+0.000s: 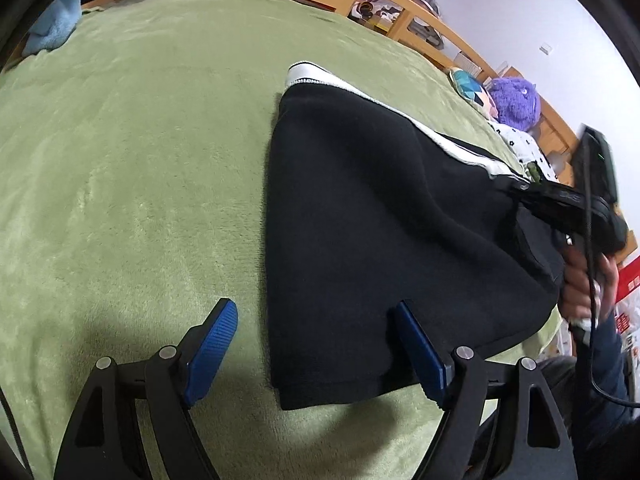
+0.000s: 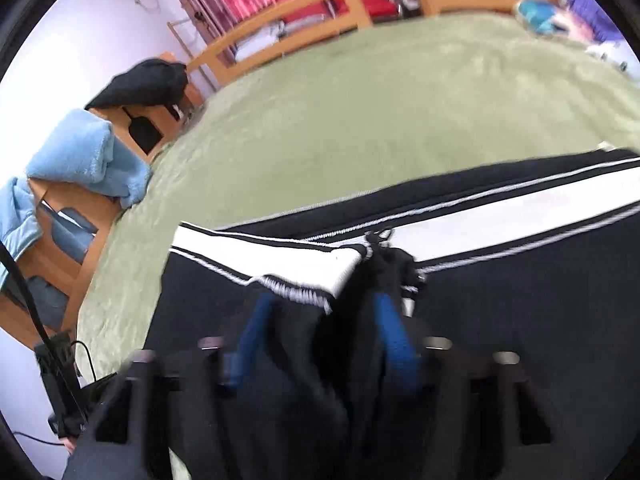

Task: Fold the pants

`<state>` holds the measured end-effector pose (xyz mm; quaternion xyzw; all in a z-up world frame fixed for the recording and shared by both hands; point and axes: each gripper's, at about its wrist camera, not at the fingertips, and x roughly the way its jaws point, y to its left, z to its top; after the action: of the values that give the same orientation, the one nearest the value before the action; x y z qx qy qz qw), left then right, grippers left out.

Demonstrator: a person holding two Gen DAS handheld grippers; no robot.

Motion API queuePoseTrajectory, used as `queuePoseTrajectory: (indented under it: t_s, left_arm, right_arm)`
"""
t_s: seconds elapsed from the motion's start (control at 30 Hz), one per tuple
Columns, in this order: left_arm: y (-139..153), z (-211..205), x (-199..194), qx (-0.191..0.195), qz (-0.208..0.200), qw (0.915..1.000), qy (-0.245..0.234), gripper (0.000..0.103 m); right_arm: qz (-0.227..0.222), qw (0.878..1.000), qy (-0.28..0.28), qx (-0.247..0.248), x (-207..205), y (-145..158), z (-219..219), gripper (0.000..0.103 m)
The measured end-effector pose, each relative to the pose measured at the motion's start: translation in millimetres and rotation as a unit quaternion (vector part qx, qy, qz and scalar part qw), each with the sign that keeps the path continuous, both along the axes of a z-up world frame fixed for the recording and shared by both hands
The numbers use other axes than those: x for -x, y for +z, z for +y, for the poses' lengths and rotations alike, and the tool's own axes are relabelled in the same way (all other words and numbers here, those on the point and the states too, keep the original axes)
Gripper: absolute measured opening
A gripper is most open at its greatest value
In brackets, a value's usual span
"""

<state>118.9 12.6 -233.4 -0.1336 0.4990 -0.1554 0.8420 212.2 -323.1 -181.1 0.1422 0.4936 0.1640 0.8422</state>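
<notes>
Black pants (image 1: 360, 216) with a white side stripe lie partly folded on the green blanket (image 1: 140, 160). My left gripper (image 1: 316, 320) is open and empty, its blue pads just above the near left corner of the pants. My right gripper (image 1: 536, 190) shows at the right edge of the pants in the left wrist view, holding the cloth. In the right wrist view my right gripper (image 2: 320, 320) is shut on a bunched fold of the pants (image 2: 500, 320) near the striped edge (image 2: 500, 212), lifting it; that view is blurred by motion.
A wooden bed rail (image 1: 400, 12) runs along the far side. A purple plush toy (image 1: 516, 100) and a teal cushion (image 1: 466, 84) lie at the far right. A light blue towel (image 2: 80, 160) and a dark garment (image 2: 144, 80) hang on wooden furniture at the left.
</notes>
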Motion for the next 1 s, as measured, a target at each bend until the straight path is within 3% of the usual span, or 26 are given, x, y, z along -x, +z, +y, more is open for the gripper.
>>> queuePoseTrajectory:
  t_s: [0.07,0.2,0.3,0.4,0.5,0.53,0.6,0.8,0.87,0.9,1.0]
  left_arm:
    - [1.0,0.0,-1.6,0.0,0.006,1.0,-0.002,0.081]
    - [4.1,0.5,-5.9,0.019,0.018,0.9996,-0.009,0.081]
    - [1.4,-2.7,-8.1,0.01,0.02,0.9997,-0.011,0.081]
    - [4.8,-6.0,-8.1,0.005,0.017,0.9997,-0.014,0.081]
    - [6.5,-5.3,-3.9,0.004,0.008,0.9999,-0.007,0.081]
    - [6.3,-6.6,-3.4,0.003,0.007,0.9999,-0.006,0.081]
    - [6.1,-9.4,-2.2,-0.001,0.007,1.0,-0.004,0.081]
    - [7.6,-12.7,-0.5,0.01,0.007,0.9999,0.006,0.081]
    - [5.4,-15.1,-3.8,0.01,0.007,0.9999,0.008,0.081]
    - [5.3,-16.2,-5.2,0.005,0.009,0.9999,0.009,0.079]
    - [19.6,-12.5,-2.1,0.014,-0.004,0.9999,0.004,0.08]
  right_arm:
    - [-0.027,0.999,-0.017,0.026,-9.8,-0.5,-3.8,0.007]
    - [-0.045,0.996,-0.057,-0.048,-14.5,9.9,-32.2,0.007]
    - [0.011,0.999,-0.037,0.02,-23.8,-22.8,-16.0,0.009]
    - [0.028,0.999,-0.024,0.021,-16.7,-28.3,-11.8,0.01]
    - [0.011,0.999,-0.043,0.011,4.9,-6.6,-21.1,0.028]
    - [-0.002,0.999,-0.052,0.015,17.8,0.7,-22.6,0.041]
    - [-0.013,0.999,-0.039,0.018,43.5,10.1,-19.1,0.05]
    - [0.0,1.0,0.01,0.021,107.7,10.4,-1.5,0.049]
    - [0.003,0.998,0.014,0.068,113.9,0.9,7.3,0.019]
    - [-0.002,0.997,0.017,0.073,115.5,1.0,8.0,0.018]
    - [-0.035,0.999,-0.002,-0.009,129.3,24.7,-14.3,0.017]
